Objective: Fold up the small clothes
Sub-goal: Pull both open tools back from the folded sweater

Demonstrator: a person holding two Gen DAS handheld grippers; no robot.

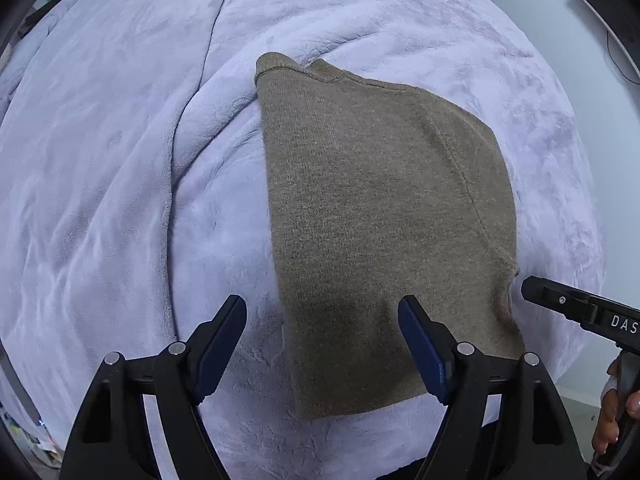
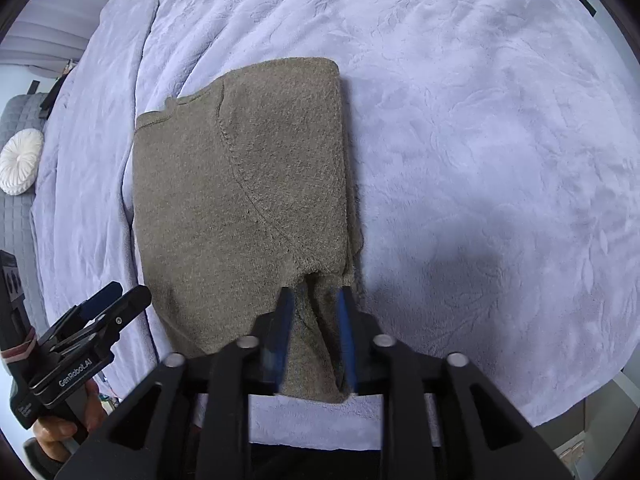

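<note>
Mid-fold: sweater (image 1: pixel 384 216) lies on bed (image 1: pixel 120 200). Right tongs (image 2: pixel 314 300) pinch its near corner; left tongs (image 1: pixel 322 312) hover spread. Next: probably carry that corner across.

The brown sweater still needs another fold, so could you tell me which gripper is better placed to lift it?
Probably the right gripper: its fingers pinch the brown sweater at its near edge. The left gripper hangs open above it, holding nothing.
</note>
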